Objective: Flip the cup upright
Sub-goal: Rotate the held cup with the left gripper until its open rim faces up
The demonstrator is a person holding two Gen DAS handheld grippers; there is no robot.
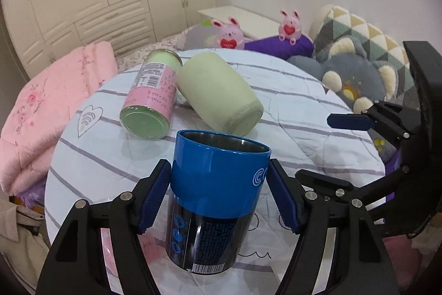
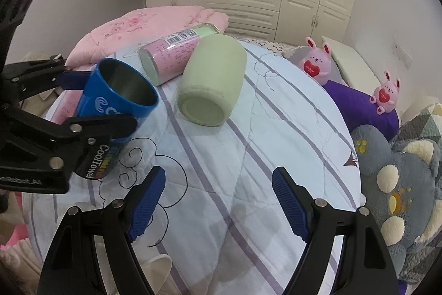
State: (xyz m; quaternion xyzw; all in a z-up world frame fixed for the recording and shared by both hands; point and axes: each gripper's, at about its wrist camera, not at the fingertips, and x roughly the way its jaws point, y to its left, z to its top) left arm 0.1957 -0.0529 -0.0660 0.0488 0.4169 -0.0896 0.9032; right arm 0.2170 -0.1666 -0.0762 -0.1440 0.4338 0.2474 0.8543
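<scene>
At six o'clock in the left wrist view, the left hand-held gripper (image 1: 219, 194) clamps the blue cup (image 1: 215, 198), mouth up over the striped quilt (image 1: 290, 107); setting down seems next, needing gentle lowering; the right hand-held gripper (image 2: 218, 198) hangs wide, empty.

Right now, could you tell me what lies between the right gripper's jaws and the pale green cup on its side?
Only bare striped quilt lies between the right gripper and the pale green cup, seen in the right wrist view.
</scene>
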